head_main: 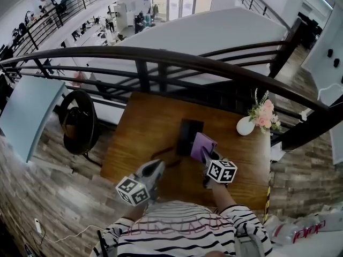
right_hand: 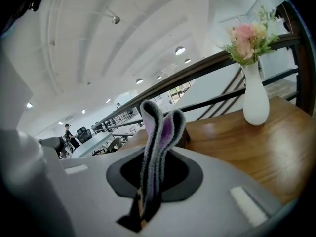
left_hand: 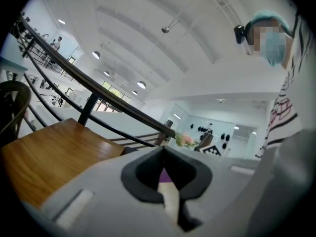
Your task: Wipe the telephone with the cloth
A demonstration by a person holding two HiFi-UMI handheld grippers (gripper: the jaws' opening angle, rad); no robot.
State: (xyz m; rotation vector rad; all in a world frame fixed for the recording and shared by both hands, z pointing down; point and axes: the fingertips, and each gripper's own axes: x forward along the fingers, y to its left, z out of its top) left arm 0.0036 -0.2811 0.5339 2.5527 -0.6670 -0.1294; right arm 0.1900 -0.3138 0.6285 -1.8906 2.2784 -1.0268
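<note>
A black telephone [head_main: 188, 135] lies flat near the middle of the wooden table [head_main: 144, 127]. A purple cloth [head_main: 202, 145] rests against its right side, with my right gripper [head_main: 206, 157] shut on its near edge. In the right gripper view the folded cloth [right_hand: 159, 132] stands up from between the jaws of the right gripper [right_hand: 148, 194]. My left gripper [head_main: 156, 167] hovers over the table's near left part, apart from the telephone. In its own view the left gripper [left_hand: 169, 184] has its jaws together with nothing held, and a sliver of purple shows far beyond them.
A white vase with pink flowers [head_main: 247, 125] stands at the table's far right corner, also seen as the vase [right_hand: 256, 100] in the right gripper view. A dark curved railing [head_main: 187, 62] runs behind the table. A round black chair [head_main: 79, 121] stands to the left.
</note>
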